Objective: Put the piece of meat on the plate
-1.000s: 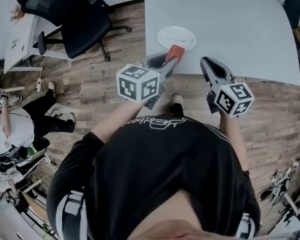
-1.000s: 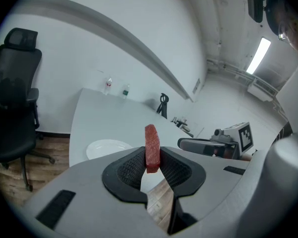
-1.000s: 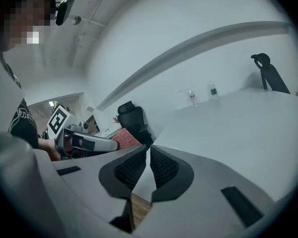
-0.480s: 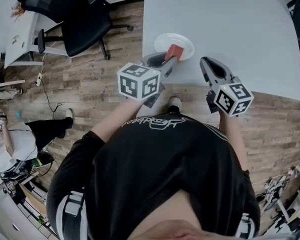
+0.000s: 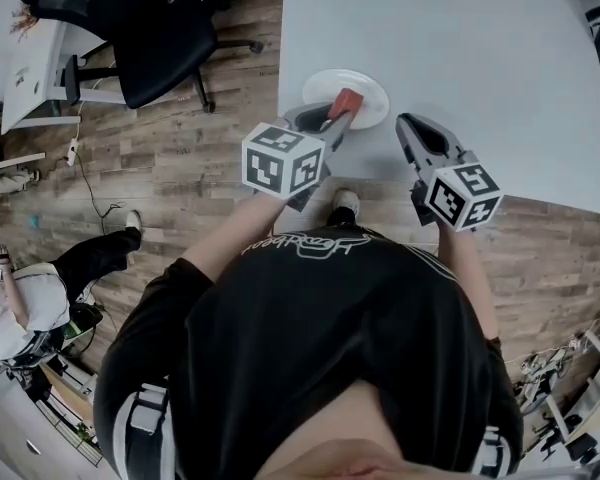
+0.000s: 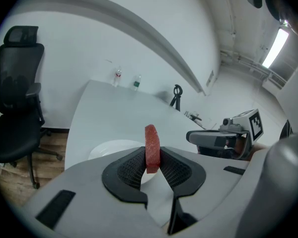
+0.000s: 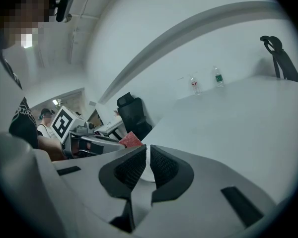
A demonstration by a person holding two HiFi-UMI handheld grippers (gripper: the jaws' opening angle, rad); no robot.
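Left hand-held gripper (image 5: 338, 118) pinches the piece of meat (image 5: 346, 101), which juts toward 12 o'clock over the plate (image 5: 368, 86); right hand-held gripper (image 5: 403, 124) pressed together, empty.

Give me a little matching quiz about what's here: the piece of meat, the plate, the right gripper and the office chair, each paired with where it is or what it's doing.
Things:
1. piece of meat
2. plate
3. right gripper
4. office chair

Places and states:
A. stands on the wooden floor beside the table
B. lies on the table, near its edge
C. holds nothing
D. clamped on edge between the jaws of the left gripper

Pairs: 1-D, 2-B, 3-C, 4-A
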